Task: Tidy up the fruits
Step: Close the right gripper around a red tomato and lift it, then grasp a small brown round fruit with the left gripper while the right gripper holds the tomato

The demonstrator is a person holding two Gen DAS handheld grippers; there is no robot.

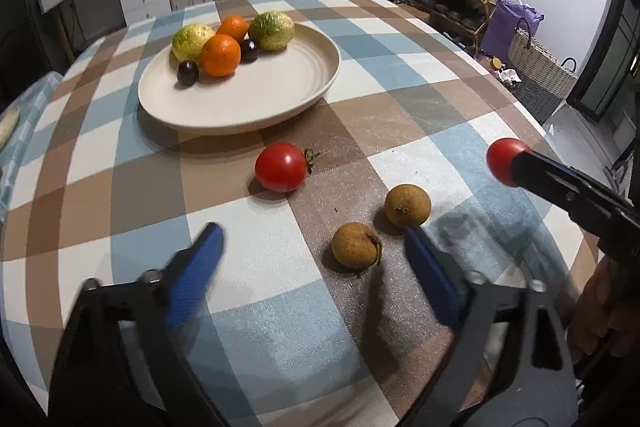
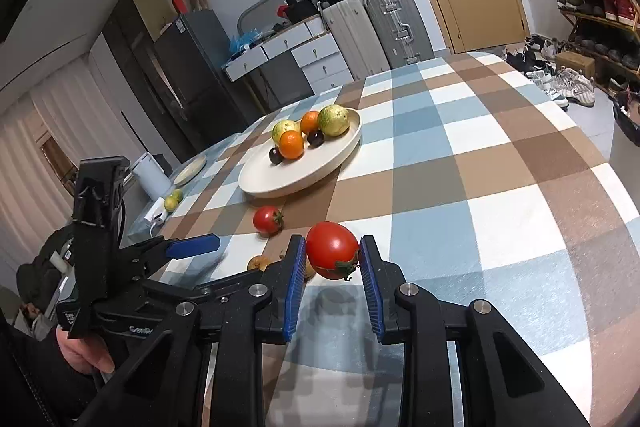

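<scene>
The right gripper [image 2: 333,259] held a round red tomato [image 2: 332,250] in its jaws; the left gripper [image 1: 312,247] was spread wide. Next, probably: transfer to the cream ceramic plate [image 2: 340,157], upper centre.

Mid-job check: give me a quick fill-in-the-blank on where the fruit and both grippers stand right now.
1. The right gripper is shut on a ____.
2. The left gripper is ____ and holds nothing.
3. The number of oranges on the plate is ____.
4. The two brown longans lie on the ____, not on the plate.

Missing words: tomato; open; two; tablecloth
</scene>
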